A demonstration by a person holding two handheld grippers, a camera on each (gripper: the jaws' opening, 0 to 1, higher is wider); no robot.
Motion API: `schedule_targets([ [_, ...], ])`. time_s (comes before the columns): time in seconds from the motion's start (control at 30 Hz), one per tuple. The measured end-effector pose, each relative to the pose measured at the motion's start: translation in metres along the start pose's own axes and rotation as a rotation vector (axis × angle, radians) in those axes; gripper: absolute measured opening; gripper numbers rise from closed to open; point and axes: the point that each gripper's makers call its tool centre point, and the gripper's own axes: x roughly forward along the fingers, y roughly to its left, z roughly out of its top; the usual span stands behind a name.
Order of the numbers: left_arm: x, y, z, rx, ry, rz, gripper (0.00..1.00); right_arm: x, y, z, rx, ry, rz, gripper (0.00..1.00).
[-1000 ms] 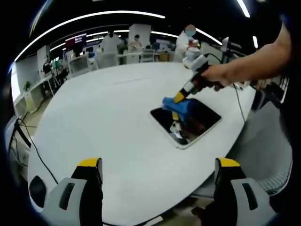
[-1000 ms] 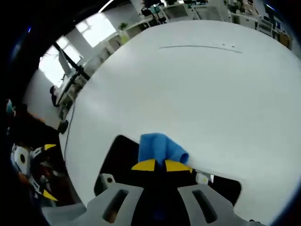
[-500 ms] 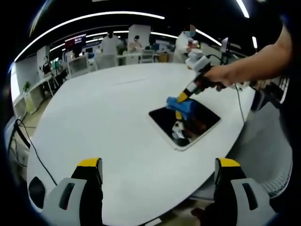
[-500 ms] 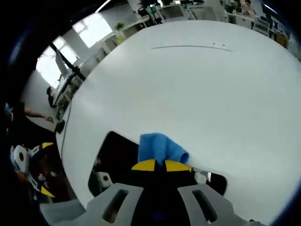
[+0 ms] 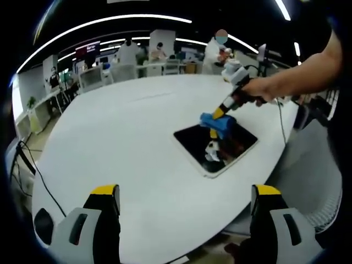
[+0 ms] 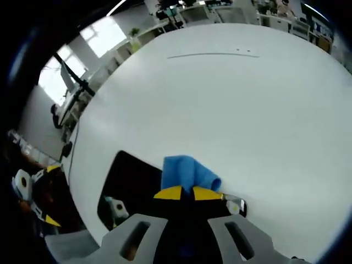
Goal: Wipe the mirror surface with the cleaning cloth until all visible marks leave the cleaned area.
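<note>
No containers are seen here, just a dark mirror (image 5: 215, 147) in a pale frame, laid flat on the big white surface (image 5: 126, 143) near its edge. Reflections of the gripper can be made out in the glass, so marks can't really be judged.

Around the mirror, the surface is otherwise bare apart from a thin seam line far beyond the mirror. Desks, chairs and a few people are seen way behind it in the left gripper view, and a black cable (image 5: 30, 165) is hung off the surface's edge, well apart from the mirror.

The blue cleaning cloth (image 6: 188, 174) is pinched between the yellow-tipped fingers (image 6: 169, 193) of the right gripper (image 6: 182, 193), bunched up just past the tips and pressed onto the mirror near its far edge. A person's hand (image 5: 258, 91) is wrapped around that gripper's handle.

The left gripper (image 5: 186, 193) is held well back from the mirror, its fingers spread wide, nothing between them.
</note>
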Motion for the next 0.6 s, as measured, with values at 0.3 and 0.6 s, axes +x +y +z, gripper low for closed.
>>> schedule_targets([
  [0.3, 0.0, -0.0022, 0.0025, 0.005, -0.003, 0.001, 1.0, -0.0013, -0.0031, -0.0017, 0.001, -0.003, -0.015, 0.0],
  [0.6, -0.0027, -0.0017, 0.0027, 0.008, -0.005, 0.006, 1.0, -0.0029, 0.0017, -0.0076, -0.021, -0.004, -0.028, 0.0],
])
